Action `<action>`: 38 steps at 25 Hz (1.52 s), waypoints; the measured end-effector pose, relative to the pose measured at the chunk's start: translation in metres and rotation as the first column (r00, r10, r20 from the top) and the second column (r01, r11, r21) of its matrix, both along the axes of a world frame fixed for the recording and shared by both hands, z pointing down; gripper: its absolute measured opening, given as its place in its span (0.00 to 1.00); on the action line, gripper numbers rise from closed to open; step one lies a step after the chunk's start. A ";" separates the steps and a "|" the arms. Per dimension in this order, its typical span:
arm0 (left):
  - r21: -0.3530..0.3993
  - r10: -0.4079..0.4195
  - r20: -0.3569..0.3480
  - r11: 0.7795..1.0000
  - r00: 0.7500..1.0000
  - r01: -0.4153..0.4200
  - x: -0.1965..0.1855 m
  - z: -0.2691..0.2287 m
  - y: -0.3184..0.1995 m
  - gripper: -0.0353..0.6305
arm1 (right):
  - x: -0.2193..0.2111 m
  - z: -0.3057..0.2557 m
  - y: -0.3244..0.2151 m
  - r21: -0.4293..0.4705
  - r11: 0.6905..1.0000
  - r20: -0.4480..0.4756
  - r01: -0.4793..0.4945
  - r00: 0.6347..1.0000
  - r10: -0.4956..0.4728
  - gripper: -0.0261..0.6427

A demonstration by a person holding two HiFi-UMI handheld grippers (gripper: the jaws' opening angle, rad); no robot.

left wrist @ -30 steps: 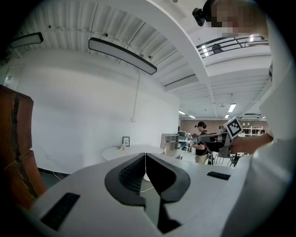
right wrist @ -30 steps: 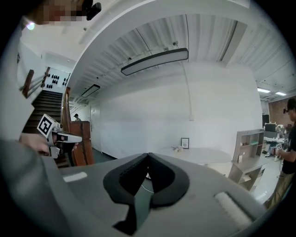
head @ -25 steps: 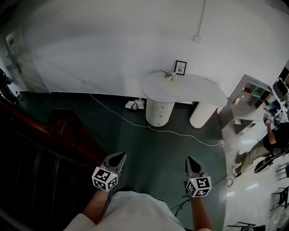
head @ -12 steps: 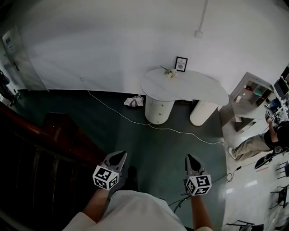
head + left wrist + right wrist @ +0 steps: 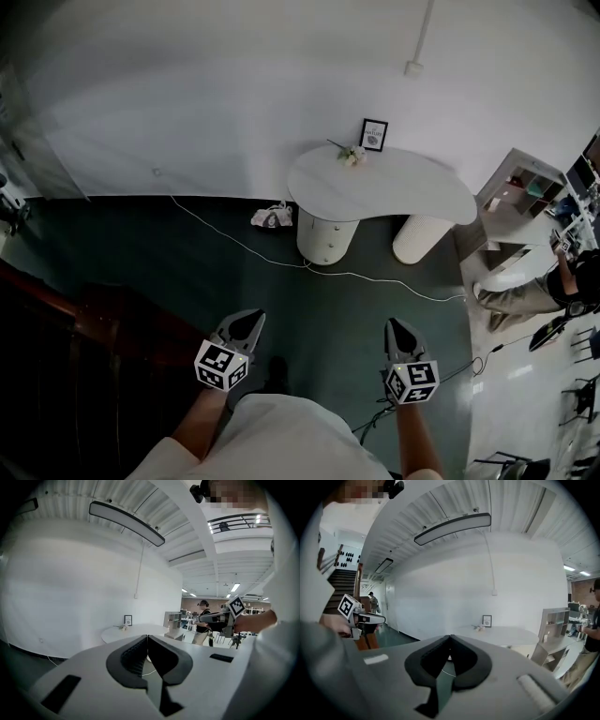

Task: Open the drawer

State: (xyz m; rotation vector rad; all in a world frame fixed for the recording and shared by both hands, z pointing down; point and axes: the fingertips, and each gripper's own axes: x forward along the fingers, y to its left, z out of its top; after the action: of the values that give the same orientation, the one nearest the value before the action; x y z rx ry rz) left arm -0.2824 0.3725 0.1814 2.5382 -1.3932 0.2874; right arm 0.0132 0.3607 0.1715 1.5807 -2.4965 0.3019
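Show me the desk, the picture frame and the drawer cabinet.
desk [image 5: 398,187], head view, bare tabletop.
picture frame [image 5: 374,135], head view, its middle.
drawer cabinet [image 5: 324,239], head view, curved front.

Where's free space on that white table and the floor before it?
White curved tabletop: bare centre to right end; black picture frame and flower sprig crowd its back edge. Dark green floor: open up to the white cable crossing it; crumpled white bundle left of the white drawer pedestal.

White table [image 5: 403,190]: small frame [image 5: 374,135], flower sprig [image 5: 352,156]. Green floor [image 5: 169,253]: white cable [image 5: 330,272], crumpled bundle [image 5: 273,217].
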 end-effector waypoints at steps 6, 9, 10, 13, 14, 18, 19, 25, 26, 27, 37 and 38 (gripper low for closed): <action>-0.002 0.042 0.004 0.999 0.999 -0.042 -0.016 0.000 -0.060 0.06 | -0.020 0.003 -0.046 -0.015 0.999 -0.013 -0.029 1.000 0.028 0.06; -0.002 0.064 0.006 0.998 0.998 -0.064 -0.019 0.003 -0.086 0.06 | -0.024 0.005 -0.067 -0.019 0.999 -0.018 -0.046 0.999 0.045 0.05; -0.003 0.071 0.007 0.997 0.997 -0.071 -0.020 0.005 -0.093 0.06 | -0.026 0.006 -0.074 -0.020 0.999 -0.021 -0.051 0.999 0.050 0.06; -0.010 0.090 0.012 0.996 0.996 -0.090 -0.023 0.013 -0.112 0.06 | -0.036 0.007 -0.094 -0.018 0.998 -0.028 -0.060 0.998 0.060 0.06; -0.016 0.095 0.010 0.995 0.995 -0.095 -0.024 0.017 -0.117 0.06 | -0.039 0.008 -0.101 -0.017 0.998 -0.030 -0.062 0.998 0.062 0.06; -0.040 0.104 -0.002 0.994 0.995 -0.104 -0.030 0.030 -0.131 0.06 | -0.051 0.012 -0.118 -0.023 0.997 -0.031 -0.072 0.997 0.072 0.06; -0.042 0.103 -0.002 0.994 0.995 -0.103 -0.033 0.031 -0.135 0.06 | -0.054 0.013 -0.121 -0.028 0.997 -0.031 -0.073 0.997 0.072 0.06; -0.038 0.077 -0.030 0.996 0.997 -0.078 -0.042 0.030 -0.160 0.06 | -0.065 0.016 -0.142 -0.041 0.997 -0.040 -0.069 0.997 0.068 0.06; -0.041 0.074 -0.033 0.996 0.997 -0.075 -0.043 0.031 -0.162 0.06 | -0.066 0.018 -0.144 -0.044 0.997 -0.041 -0.068 0.997 0.067 0.06; -0.043 0.071 -0.034 0.996 0.997 -0.073 -0.044 0.033 -0.164 0.06 | -0.066 0.019 -0.147 -0.048 0.997 -0.041 -0.067 0.997 0.065 0.06; -0.056 0.038 -0.023 0.998 0.999 -0.039 -0.037 0.040 -0.198 0.06 | -0.055 0.033 -0.187 -0.070 0.997 -0.028 -0.036 0.999 0.034 0.06; -0.060 0.036 -0.020 0.998 0.999 -0.037 -0.035 0.042 -0.202 0.06 | -0.053 0.036 -0.193 -0.073 0.997 -0.027 -0.031 0.999 0.029 0.06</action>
State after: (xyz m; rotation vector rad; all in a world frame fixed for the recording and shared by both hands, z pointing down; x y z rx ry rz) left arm -0.3175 0.1710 0.2230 2.5132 -1.3124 0.3067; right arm -0.0397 0.1681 0.2071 1.5847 -2.4156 0.3702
